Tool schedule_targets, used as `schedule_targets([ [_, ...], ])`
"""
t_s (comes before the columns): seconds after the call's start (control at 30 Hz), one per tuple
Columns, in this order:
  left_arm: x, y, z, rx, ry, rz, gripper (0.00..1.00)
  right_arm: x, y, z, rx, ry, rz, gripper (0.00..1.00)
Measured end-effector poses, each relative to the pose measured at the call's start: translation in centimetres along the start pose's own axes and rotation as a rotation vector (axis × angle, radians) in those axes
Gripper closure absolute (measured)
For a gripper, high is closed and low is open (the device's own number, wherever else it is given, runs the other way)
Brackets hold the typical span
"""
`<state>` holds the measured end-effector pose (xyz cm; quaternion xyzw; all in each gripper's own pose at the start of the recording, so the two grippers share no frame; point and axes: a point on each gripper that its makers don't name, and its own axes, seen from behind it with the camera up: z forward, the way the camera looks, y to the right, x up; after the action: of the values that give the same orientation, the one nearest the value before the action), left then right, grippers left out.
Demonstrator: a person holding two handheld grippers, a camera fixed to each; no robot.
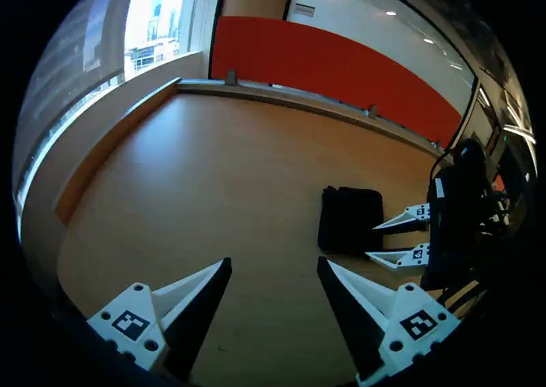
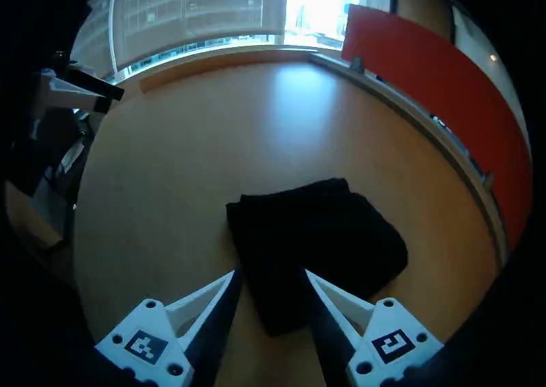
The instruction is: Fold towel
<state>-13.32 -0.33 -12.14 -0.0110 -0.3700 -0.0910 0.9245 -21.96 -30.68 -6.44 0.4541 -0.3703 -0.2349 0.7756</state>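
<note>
A black towel (image 1: 350, 218) lies folded into a thick rectangle on the wooden table (image 1: 225, 182). In the left gripper view my left gripper (image 1: 273, 269) stands open over bare wood, well short of the towel. My right gripper (image 1: 372, 241) is open at the towel's right edge, held by a dark-sleeved person. In the right gripper view the towel (image 2: 321, 237) lies just ahead. Its near corner reaches in between the fingers of my open right gripper (image 2: 271, 275). A white finger (image 2: 72, 90) of the left gripper shows at the far left.
A red partition (image 1: 341, 69) runs along the table's far edge, and a low wooden rim (image 1: 109, 148) borders the window side. Bright windows (image 2: 205, 11) stand behind. Dark gear (image 2: 41, 175) sits at the table's left edge in the right gripper view.
</note>
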Motion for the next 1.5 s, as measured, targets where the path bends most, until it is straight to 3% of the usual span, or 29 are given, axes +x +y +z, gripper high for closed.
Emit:
schedule_targets([
  [0.4, 0.1, 0.4, 0.3, -0.008, -0.002, 0.003, 0.07, -3.7, 0.4, -1.7, -0.037, -0.024, 0.068, 0.39],
  [0.97, -0.5, 0.6, 0.2, -0.012, -0.008, 0.002, 0.07, -5.6, 0.1, -0.9, -0.054, -0.043, 0.118, 0.42],
  [1.27, -0.6, 0.7, 0.1, -0.015, -0.008, 0.003, 0.07, -5.7, 0.4, -0.4, -0.067, -0.037, 0.153, 0.58],
  [1.5, -0.6, 0.7, 0.1, -0.015, -0.007, 0.004, 0.07, -5.6, 0.5, -0.5, -0.069, -0.03, 0.159, 0.77],
])
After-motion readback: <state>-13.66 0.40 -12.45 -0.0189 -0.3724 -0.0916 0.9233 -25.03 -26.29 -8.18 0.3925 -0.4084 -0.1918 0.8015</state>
